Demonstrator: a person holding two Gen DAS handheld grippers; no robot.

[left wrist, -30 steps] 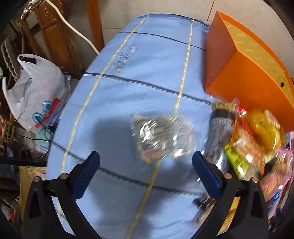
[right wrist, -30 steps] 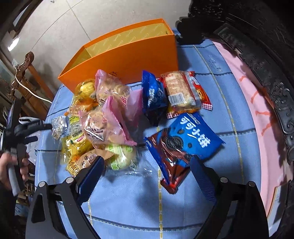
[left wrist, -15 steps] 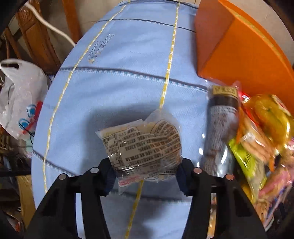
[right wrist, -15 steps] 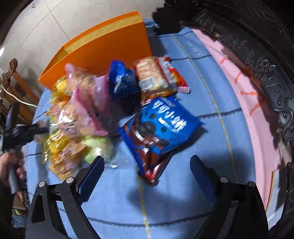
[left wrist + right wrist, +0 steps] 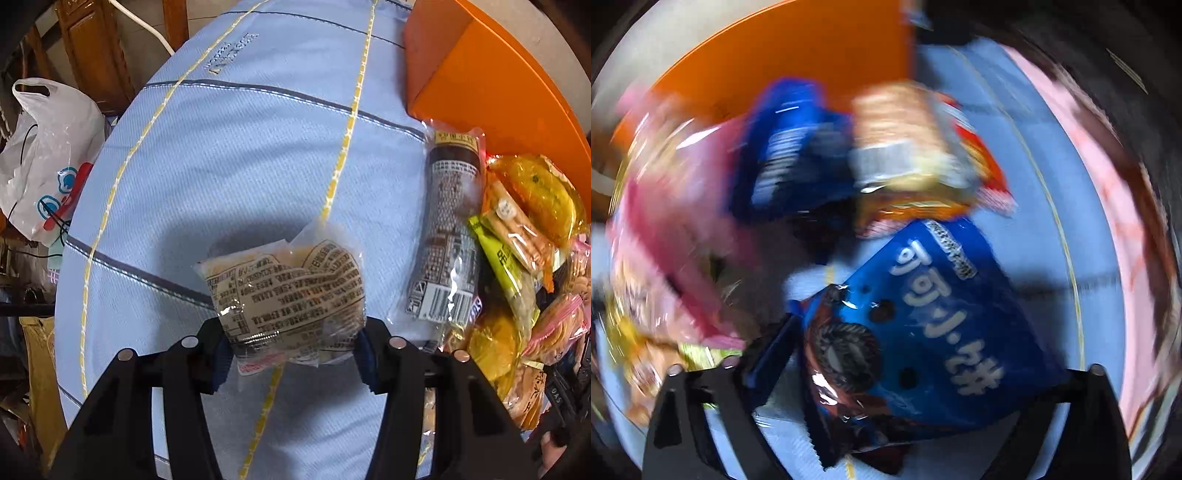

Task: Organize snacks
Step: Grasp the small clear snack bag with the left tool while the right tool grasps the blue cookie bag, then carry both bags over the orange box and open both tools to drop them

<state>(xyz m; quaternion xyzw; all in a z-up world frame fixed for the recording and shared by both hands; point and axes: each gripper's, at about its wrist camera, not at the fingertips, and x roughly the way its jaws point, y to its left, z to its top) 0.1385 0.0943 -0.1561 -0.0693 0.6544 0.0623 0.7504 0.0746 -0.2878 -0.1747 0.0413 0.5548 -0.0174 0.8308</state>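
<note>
A second earlier both grippers hung wide above the cloth. Now the left gripper [image 5: 291,350] had clamped the clear-wrapped pastry [image 5: 284,291] left of the snack pile, while the right gripper [image 5: 923,354] was closing around the blue cookie bag [image 5: 934,321], near the orange box [image 5: 798,62]; both looked ready to lift.

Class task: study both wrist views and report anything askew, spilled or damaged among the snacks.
Nothing spilled or torn. The snack pile lies jumbled and overlapping beside the orange cardboard box; the right view is too blurred for fine damage.
</note>
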